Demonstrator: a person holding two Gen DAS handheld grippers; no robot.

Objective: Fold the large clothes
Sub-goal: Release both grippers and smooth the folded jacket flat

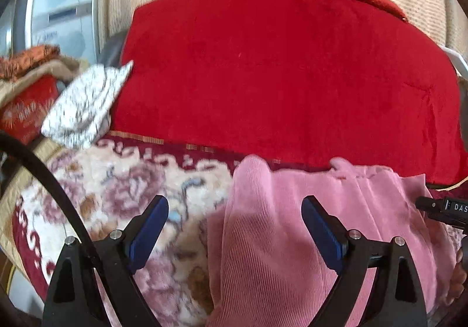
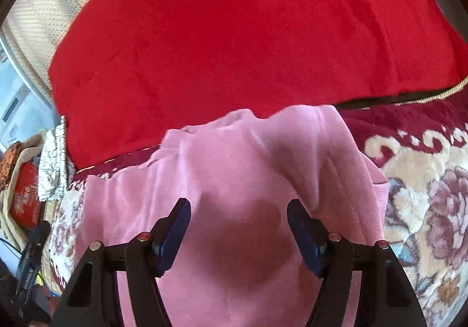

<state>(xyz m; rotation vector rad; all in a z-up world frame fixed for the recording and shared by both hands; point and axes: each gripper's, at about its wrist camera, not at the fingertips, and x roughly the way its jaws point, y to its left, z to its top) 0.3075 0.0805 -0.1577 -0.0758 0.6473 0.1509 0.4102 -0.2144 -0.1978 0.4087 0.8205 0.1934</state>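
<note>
Two spread jaws mark the left gripper [image 1: 235, 227], empty above the ribbed pink garment [image 1: 292, 224] at five o'clock on the floral plush blanket [image 1: 122, 189], while the right gripper [image 2: 238, 227], equally wide and empty, hovers over it, likely choosing an edge.

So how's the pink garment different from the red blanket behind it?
The pink garment is ribbed, pale and rumpled with folds; the red blanket is plain, deep red and lies nearly smooth. The pink garment looks smaller, and the red blanket spans much more of the view. Both lie on the floral blanket.
</note>
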